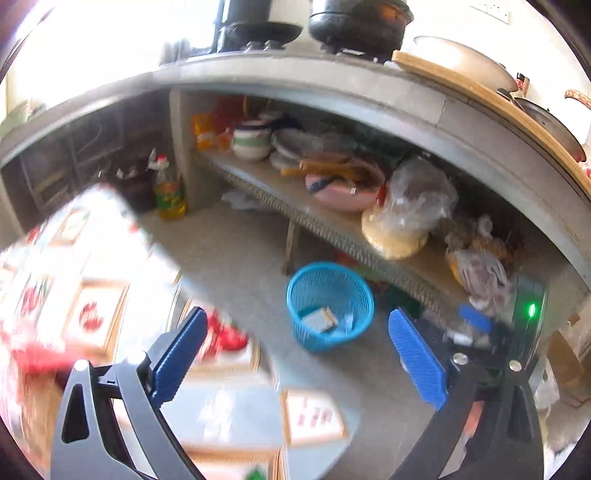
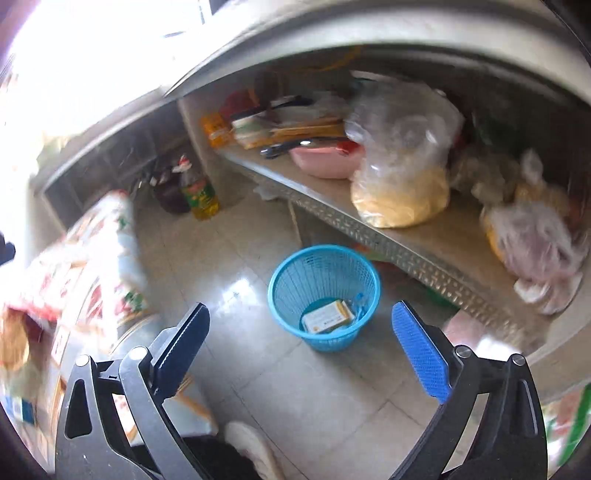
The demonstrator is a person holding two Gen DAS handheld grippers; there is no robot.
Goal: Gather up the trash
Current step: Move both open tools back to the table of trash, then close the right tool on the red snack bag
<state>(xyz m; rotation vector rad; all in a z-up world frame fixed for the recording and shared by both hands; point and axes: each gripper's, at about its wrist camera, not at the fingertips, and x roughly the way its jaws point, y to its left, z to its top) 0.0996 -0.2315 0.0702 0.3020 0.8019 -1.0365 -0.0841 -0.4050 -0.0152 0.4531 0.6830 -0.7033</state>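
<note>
While 2 tools [image 1: 295, 350] [image 2: 301, 343] gape, 1 basket [image 2: 280, 280] holds 1 box [image 2: 327, 316]

This looks like a home kitchen: black pots [image 1: 358, 22] sit on a stone counter [image 1: 332, 79], bowls [image 1: 251, 142] and food bags [image 2: 402, 177] crowd the shelf [image 2: 369, 225] below, and a bottle, maybe cooking oil [image 2: 201, 197], stands on the tiled floor [image 2: 295, 387]
</note>
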